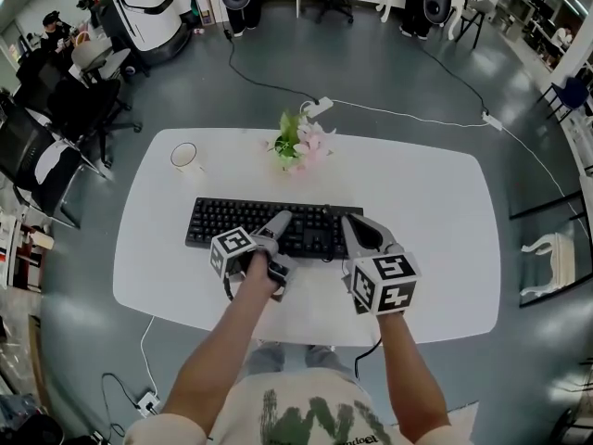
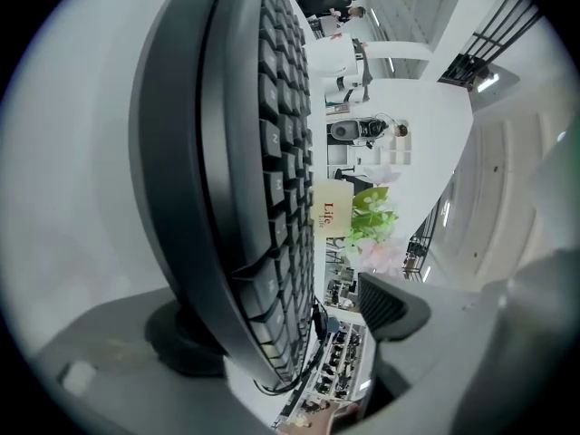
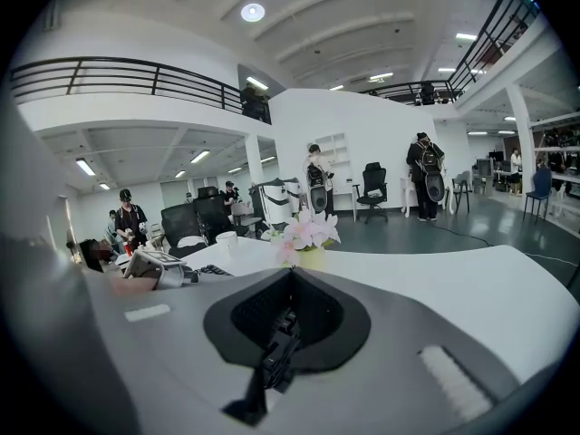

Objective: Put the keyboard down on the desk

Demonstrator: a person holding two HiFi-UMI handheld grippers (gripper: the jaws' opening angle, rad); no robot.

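On the white desk (image 1: 435, 211) rests the keyboard (image 1: 232, 221), its near edge between the released left gripper's (image 1: 278, 225) jaws, right gripper (image 1: 354, 225) clenched empty.

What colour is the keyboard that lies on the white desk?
The keyboard is black, keys and frame alike; the head view shows it best.

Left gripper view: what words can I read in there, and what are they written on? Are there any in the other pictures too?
"Life": on the cream mug beside the flowers. The smaller line under it is too blurred to read.
Keyboard keys: the letters are too blurred to read.
Shirt print in the head view: cut off at the picture's edge, unreadable.
Right gripper view: no words to read.
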